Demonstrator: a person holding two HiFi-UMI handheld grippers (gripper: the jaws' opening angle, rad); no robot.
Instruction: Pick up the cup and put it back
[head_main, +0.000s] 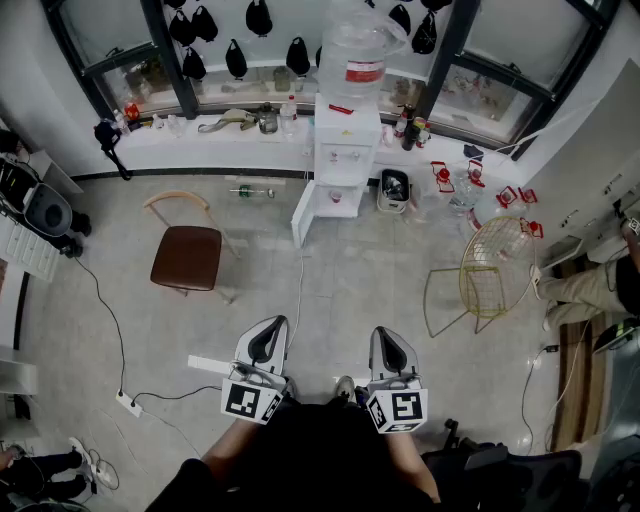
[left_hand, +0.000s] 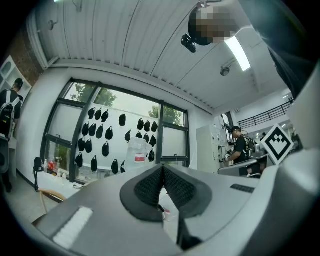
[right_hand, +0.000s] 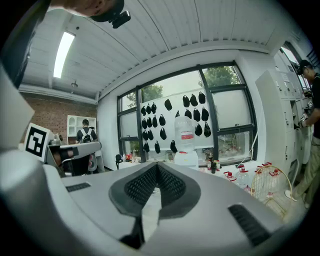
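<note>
Presently the left tool and the right tool are hovering side by side over the floor, both pointing toward the water dispenser — each is showing jaws pressed together, gripping nothing. The cup is too small to pick out.

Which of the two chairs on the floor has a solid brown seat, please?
The wooden-framed chair at the head view's left; the other chair, at right, is open yellow wire.

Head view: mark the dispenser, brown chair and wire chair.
dispenser (head_main: 347, 140), head view, white cabinet front
brown chair (head_main: 187, 257), head view, middle of the seat
wire chair (head_main: 497, 262), head view, mesh shell
</note>
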